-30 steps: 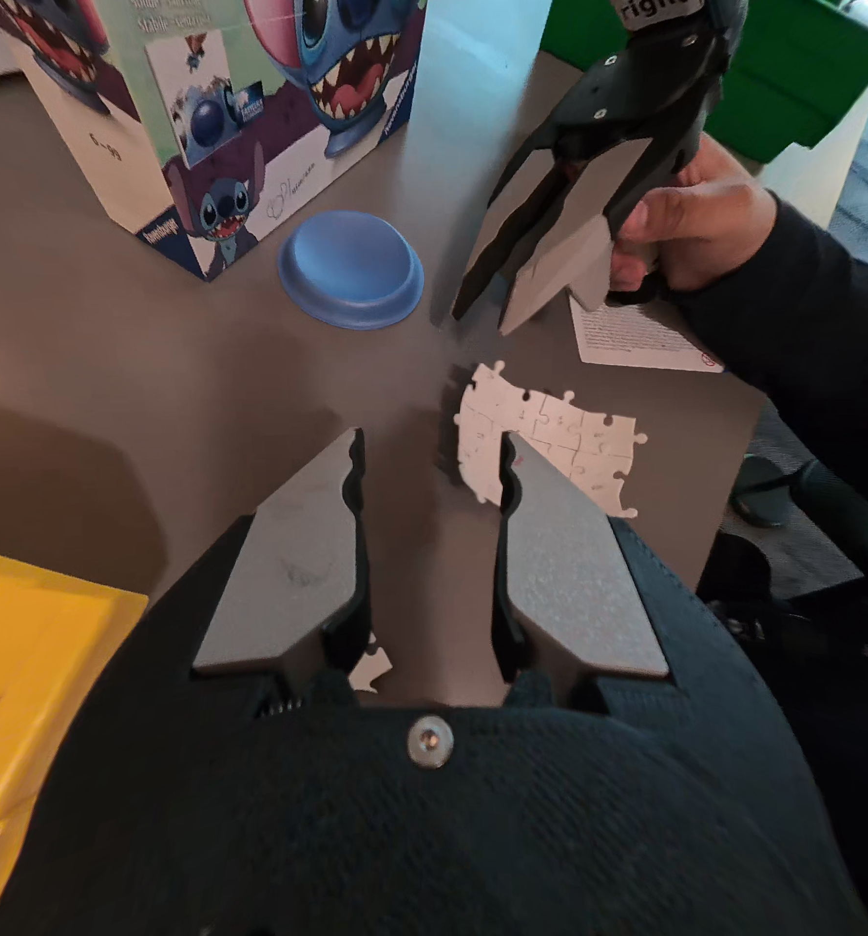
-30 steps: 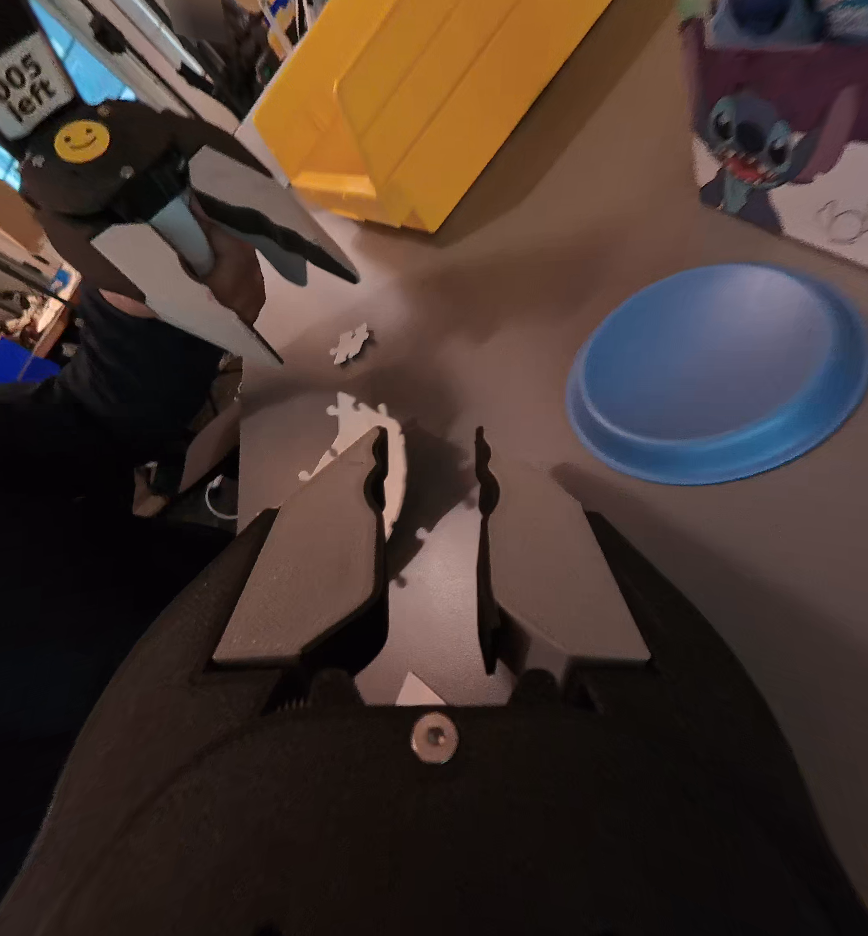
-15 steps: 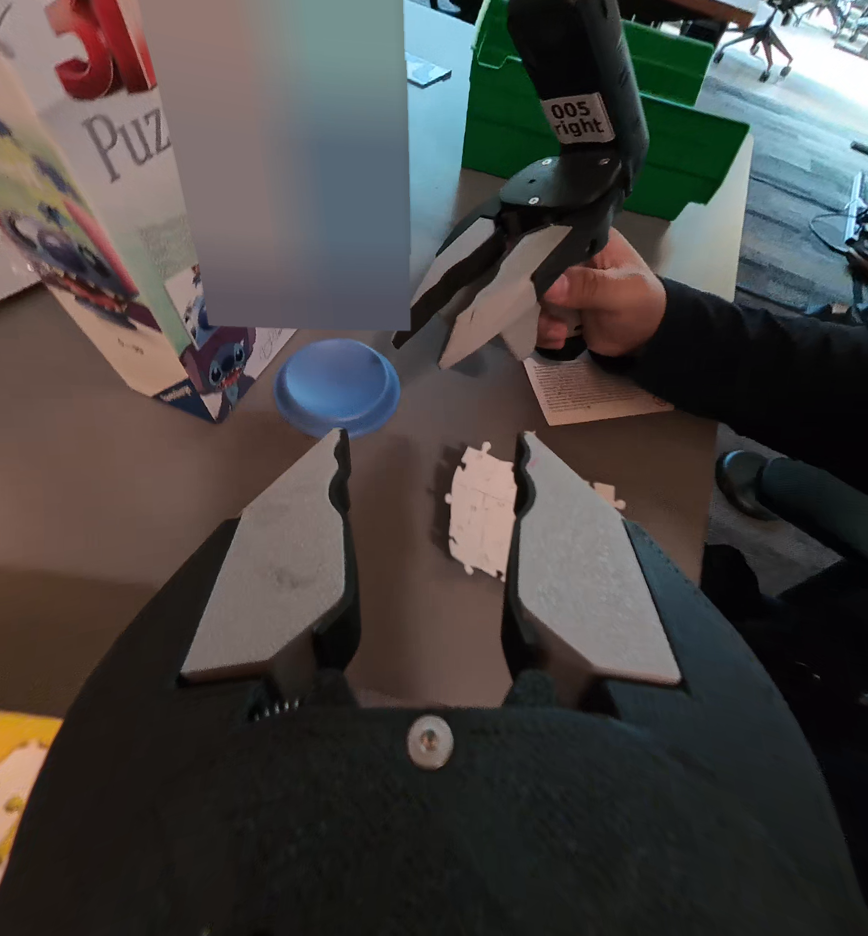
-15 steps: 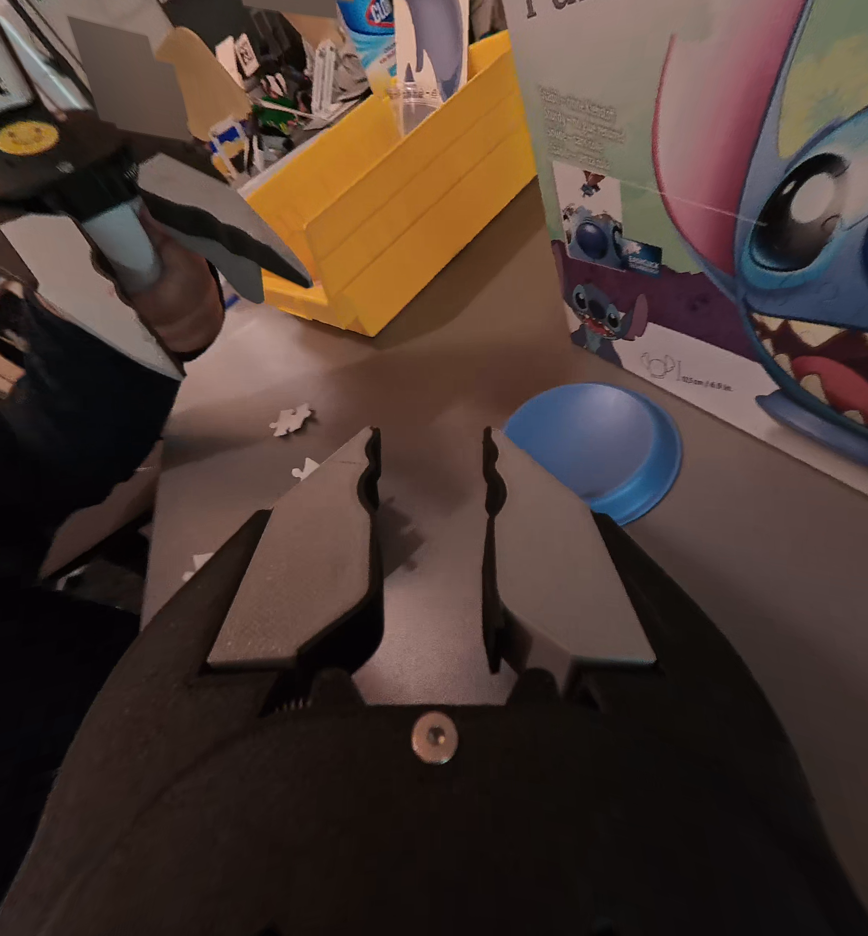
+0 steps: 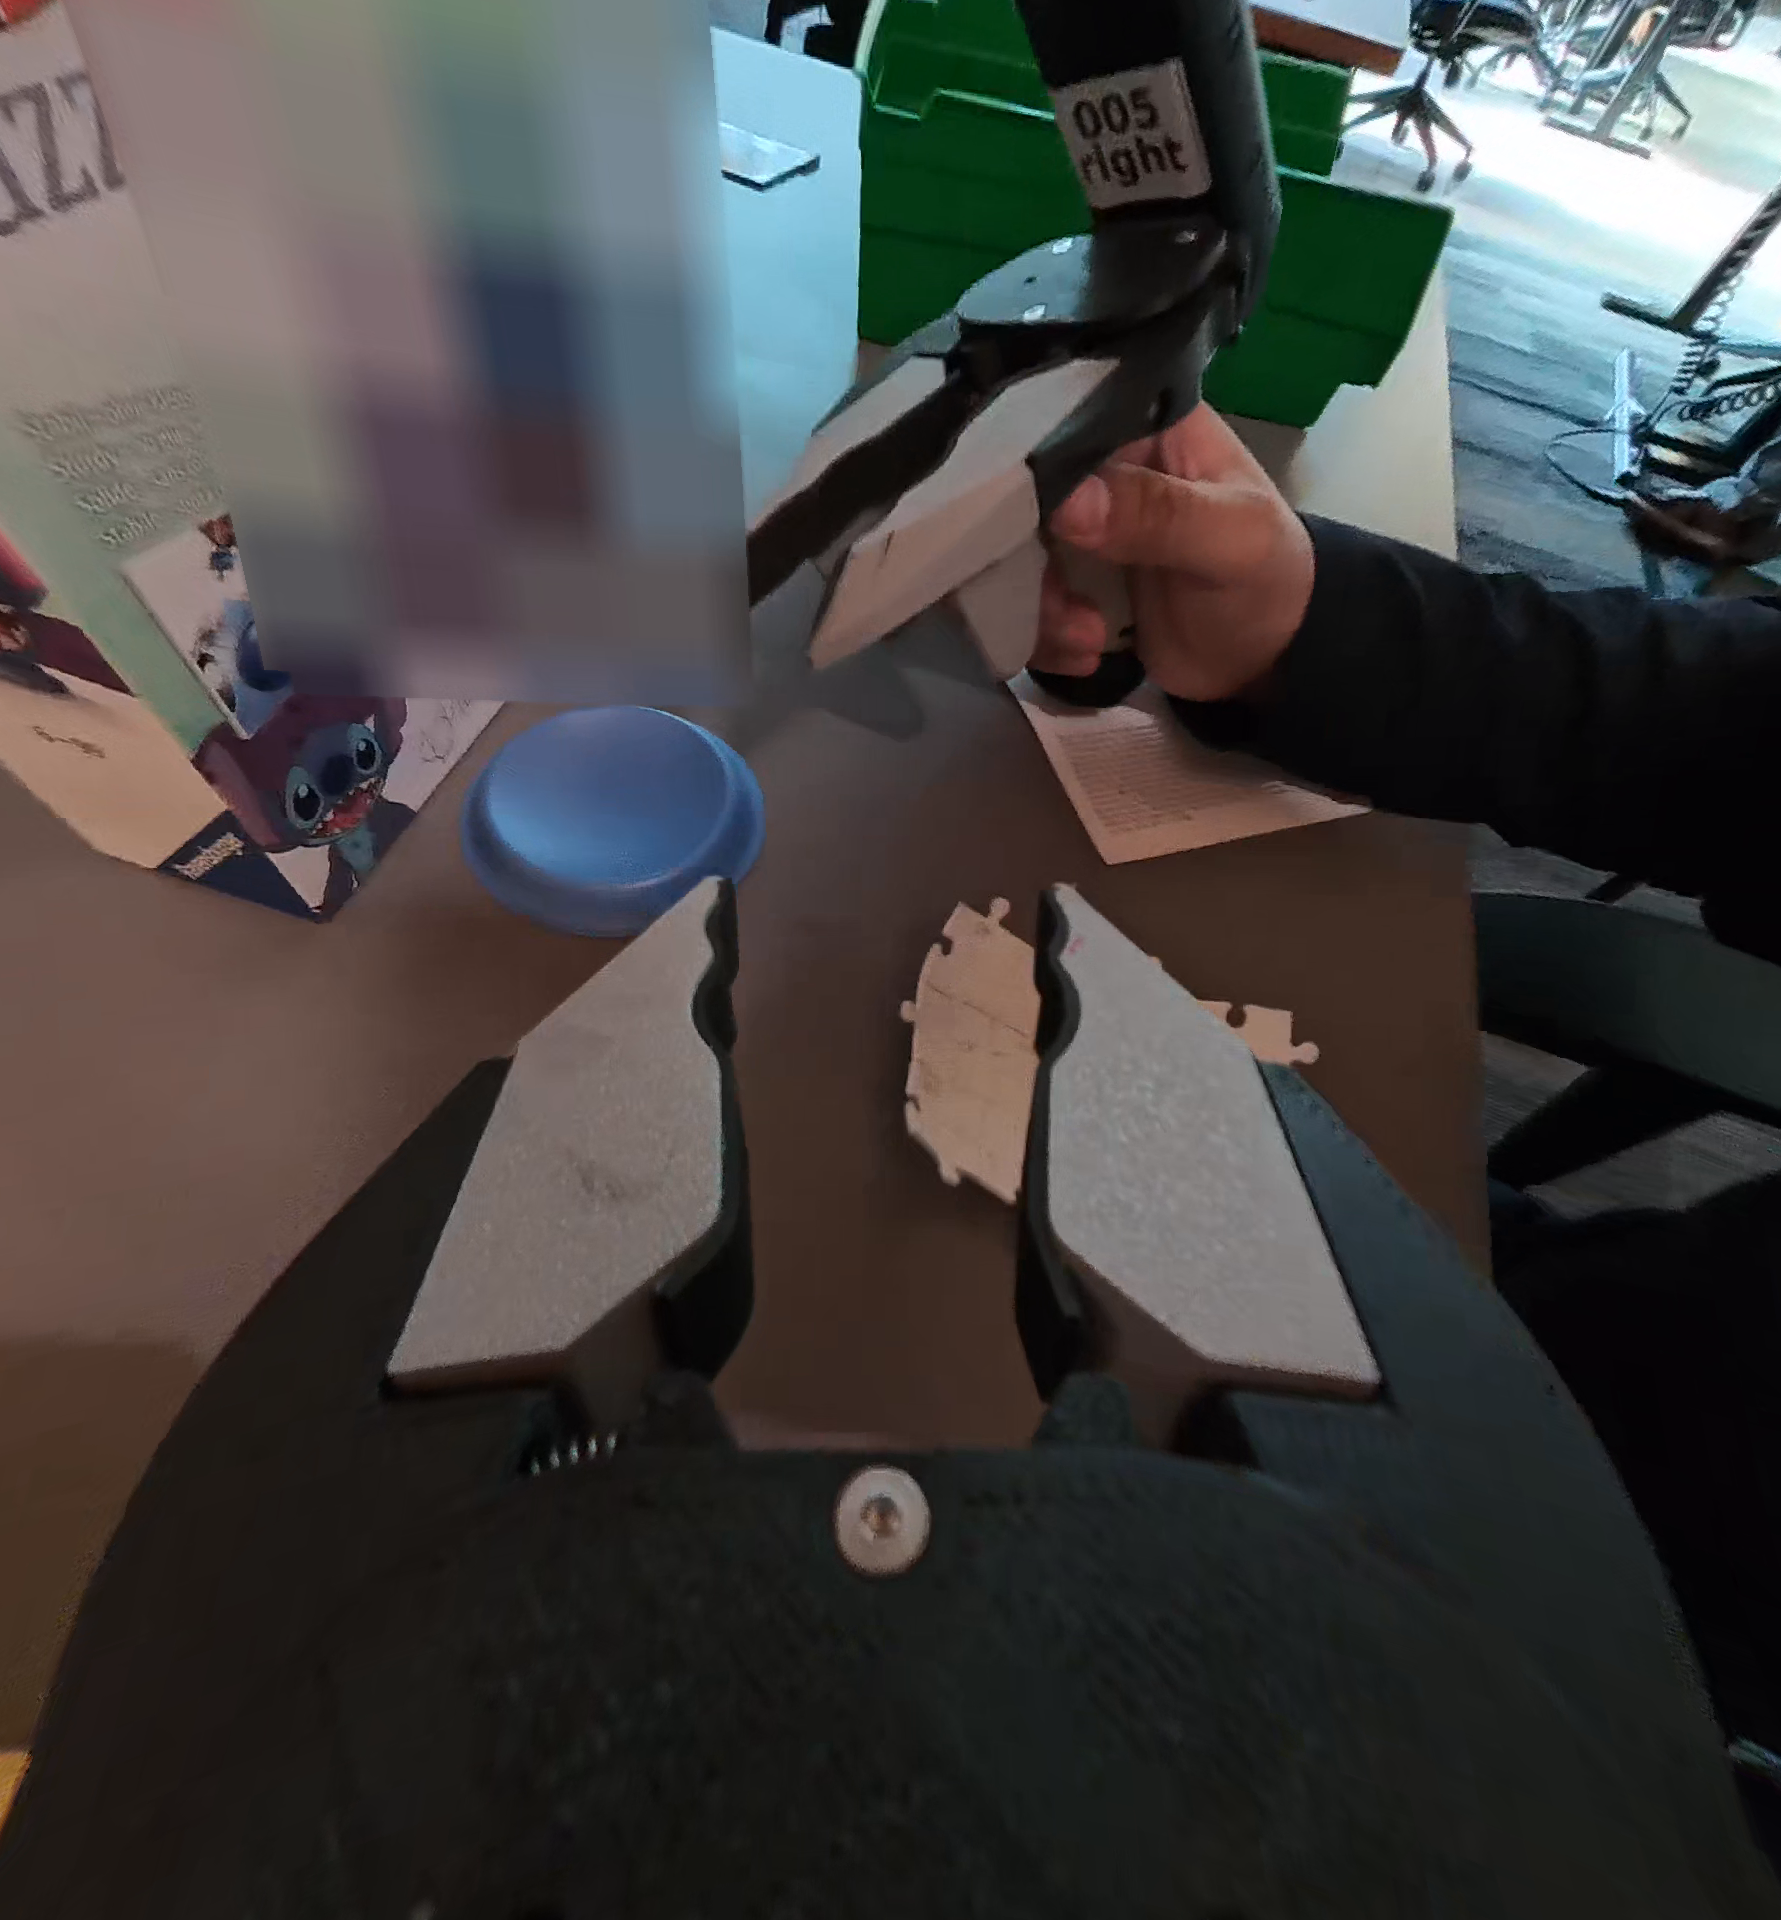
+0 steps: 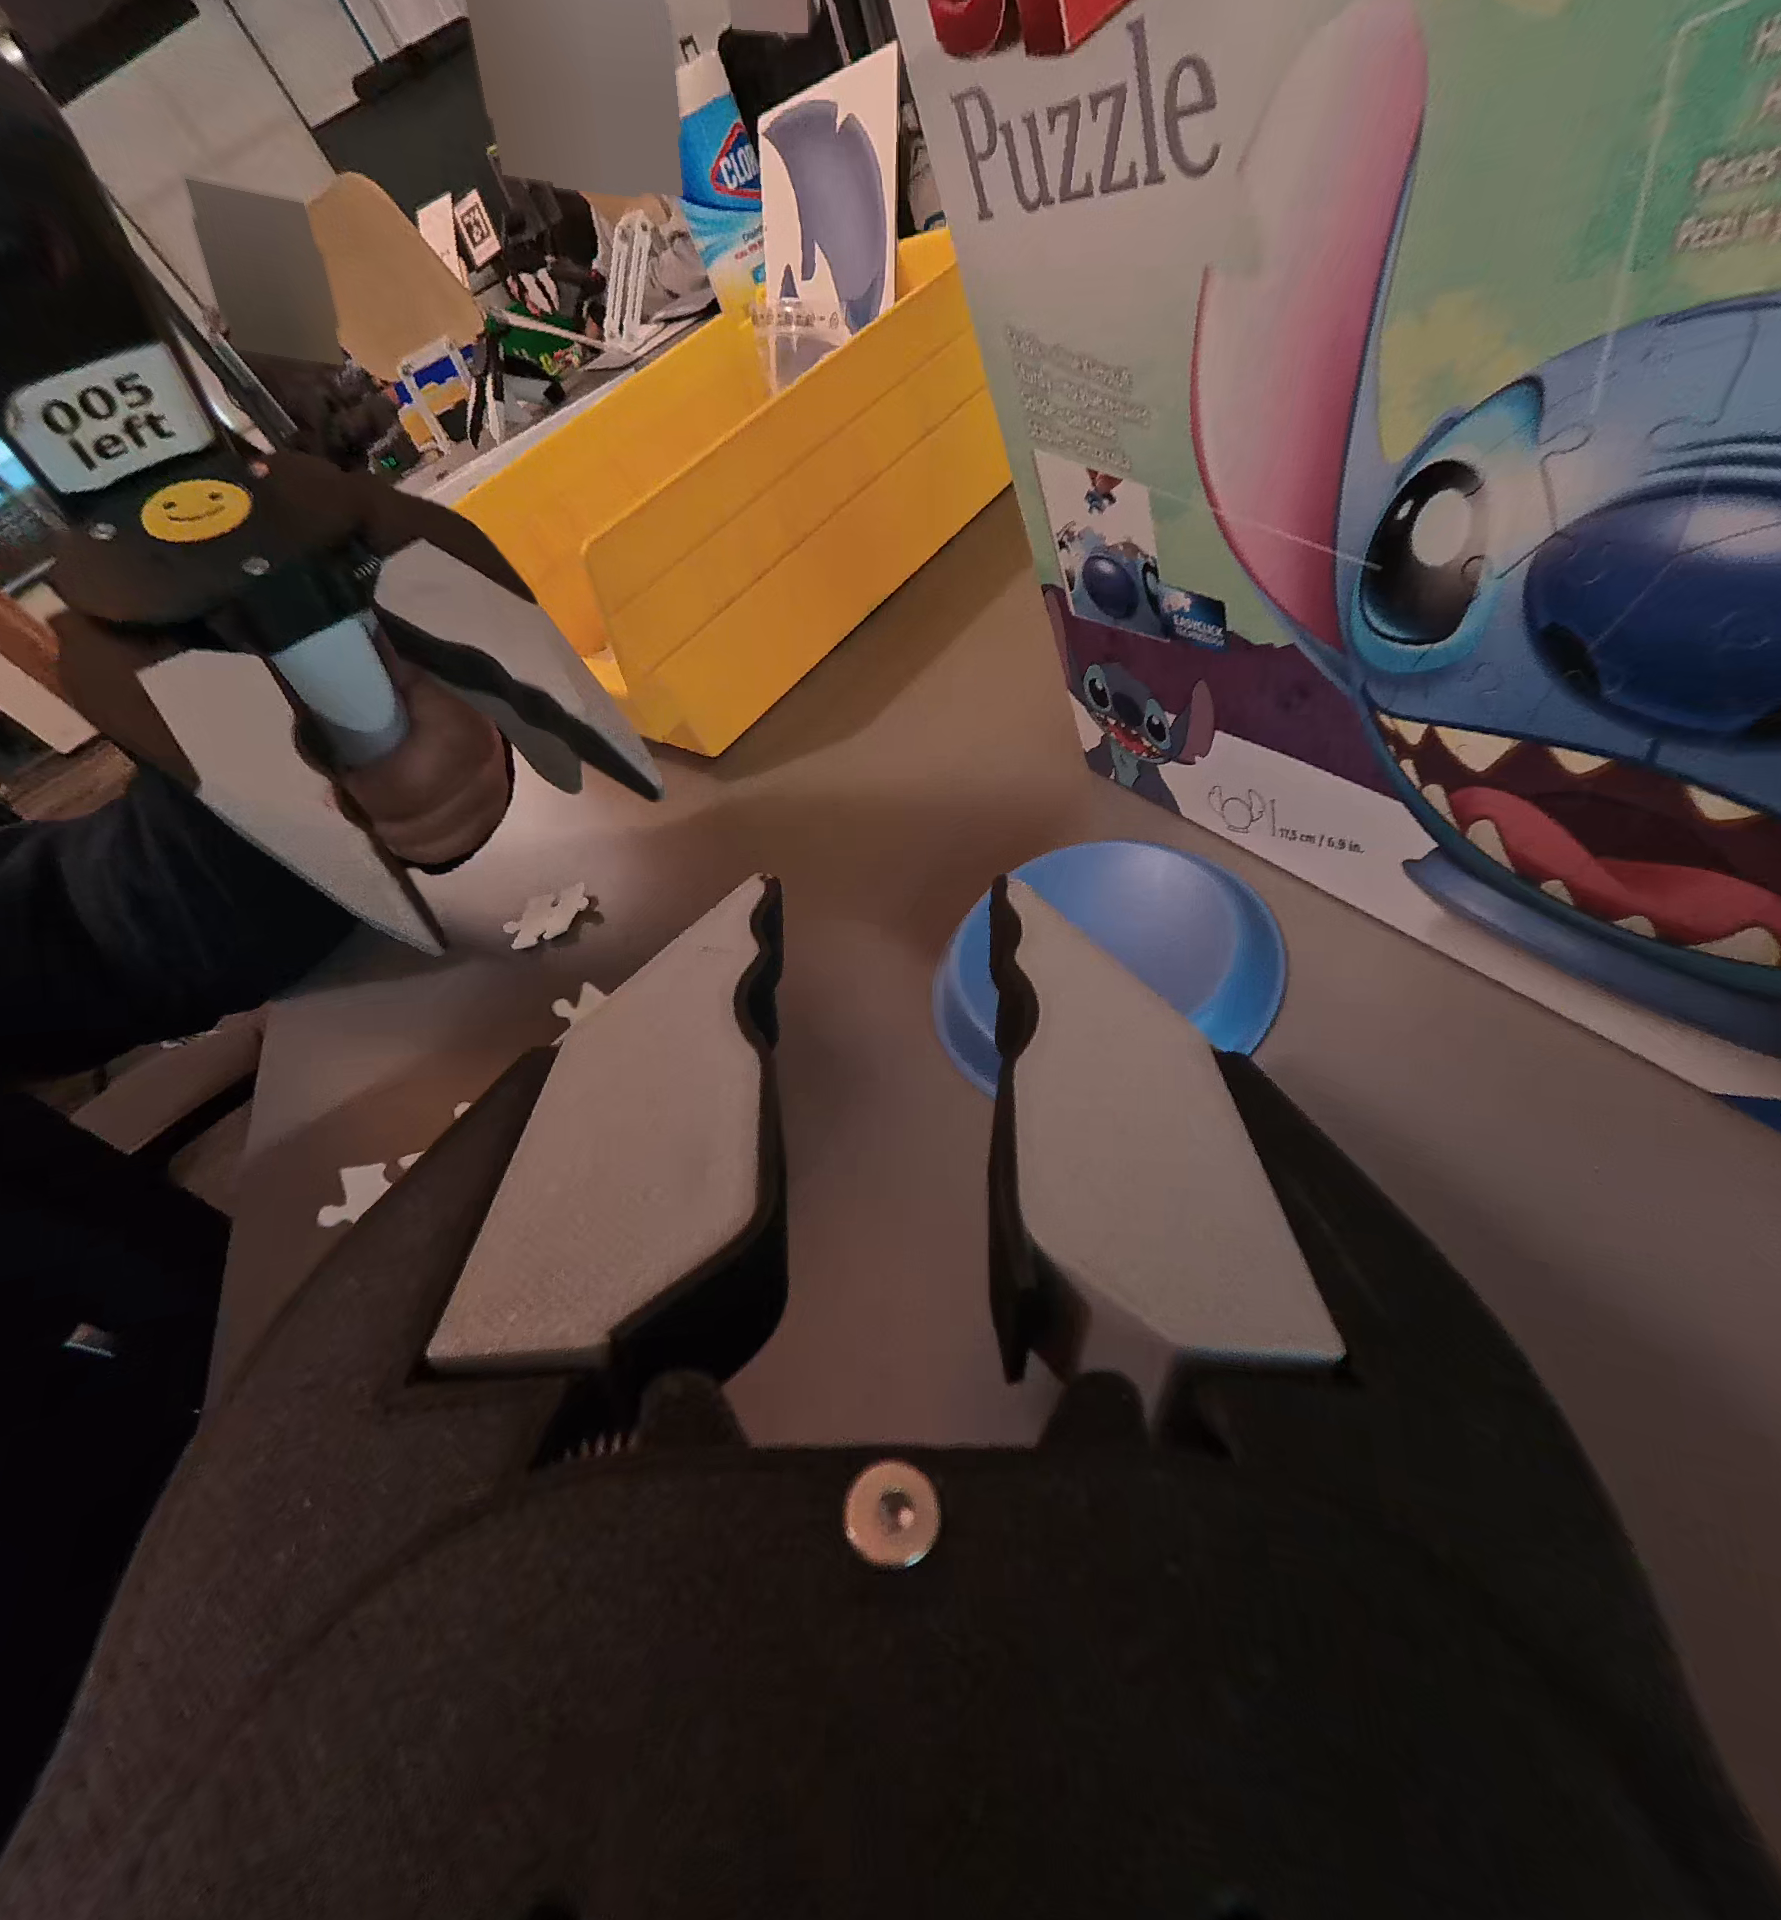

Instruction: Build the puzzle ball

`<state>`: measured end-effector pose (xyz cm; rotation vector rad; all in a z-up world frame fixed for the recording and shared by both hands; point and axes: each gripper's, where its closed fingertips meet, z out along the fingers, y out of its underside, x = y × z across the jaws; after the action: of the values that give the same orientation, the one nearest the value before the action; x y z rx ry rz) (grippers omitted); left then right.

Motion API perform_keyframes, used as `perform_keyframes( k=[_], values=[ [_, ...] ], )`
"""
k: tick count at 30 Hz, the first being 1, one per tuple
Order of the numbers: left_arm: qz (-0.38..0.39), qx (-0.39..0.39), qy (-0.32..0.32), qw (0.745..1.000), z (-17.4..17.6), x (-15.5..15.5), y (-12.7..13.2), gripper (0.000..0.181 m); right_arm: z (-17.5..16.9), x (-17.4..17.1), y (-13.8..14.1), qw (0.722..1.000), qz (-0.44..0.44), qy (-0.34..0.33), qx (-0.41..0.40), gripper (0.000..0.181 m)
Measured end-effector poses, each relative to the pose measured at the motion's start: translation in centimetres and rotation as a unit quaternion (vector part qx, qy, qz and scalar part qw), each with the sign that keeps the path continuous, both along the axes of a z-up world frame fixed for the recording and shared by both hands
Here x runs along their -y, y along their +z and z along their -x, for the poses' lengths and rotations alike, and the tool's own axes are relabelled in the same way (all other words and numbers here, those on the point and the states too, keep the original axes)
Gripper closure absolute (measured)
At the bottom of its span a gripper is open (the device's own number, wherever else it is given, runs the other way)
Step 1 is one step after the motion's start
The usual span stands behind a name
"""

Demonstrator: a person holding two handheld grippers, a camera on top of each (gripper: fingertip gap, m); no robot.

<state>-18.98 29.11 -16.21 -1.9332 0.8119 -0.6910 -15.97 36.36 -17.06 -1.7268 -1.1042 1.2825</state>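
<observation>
Above the table: both grippers hang in the air, nothing between their fingers.
Left gripper: jaws apart, empty, held over the brown table, on the near side of the blue stand.
Joined puzzle section: a curved patch of white pieces, blank side up, lying flat on the table near the blue stand, partly hidden behind the left gripper's right-hand finger.
Loose piece: one white piece alone on the table, well to the left of the blue stand in the right wrist view.
Right gripper: jaws apart, empty, held in a hand, tips pointing toward the blue stand.
Blue stand: round, dished, resting on the table, just in front of the puzzle box.
Printed sheet: white paper flat on the table, to the right of the blue stand, under the hand.
Puzzle box: upright, just behind the blue stand.
Yellow bin: left of the box, farther than the stand.
Green bin: at the table's far end, beyond the stand.
</observation>
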Motion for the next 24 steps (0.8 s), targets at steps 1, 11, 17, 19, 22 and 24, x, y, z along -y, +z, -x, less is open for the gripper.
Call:
perform_keyframes(
  k=[1, 11, 17, 19, 22, 24],
  values=[
    [0.001, -0.008, 0.003, 1.0, 0.1, -0.2, -0.4, 0.126, 0.0, -0.1, 0.2, 1.0, -0.003, -0.003, -0.003, 0.145],
    [0.013, -0.017, 0.023, 0.999, 0.8, -1.1, -1.8, 0.13, 0.5, 1.0, 0.3, 1.0, -0.008, 0.013, 0.008, 0.145],
    [0.009, -0.001, 0.026, 1.0, 0.3, -1.2, -1.7, 0.134, 1.0, 1.8, -0.4, 0.999, -0.004, 0.034, 0.023, 0.145],
    [0.01, 0.013, 0.028, 0.999, 0.4, -1.3, -1.3, 0.135, 0.9, 1.8, -0.7, 0.999, -0.014, 0.031, 0.034, 0.145],
    [0.02, 0.023, 0.024, 0.999, 0.3, -1.1, -1.3, 0.134, 0.7, 1.7, -0.6, 0.998, -0.033, 0.023, 0.043, 0.145],
    [0.024, 0.023, 0.022, 0.999, 0.2, -1.1, -1.5, 0.134, 0.6, 1.6, -0.6, 0.998, -0.04, 0.019, 0.047, 0.145]
  ],
)
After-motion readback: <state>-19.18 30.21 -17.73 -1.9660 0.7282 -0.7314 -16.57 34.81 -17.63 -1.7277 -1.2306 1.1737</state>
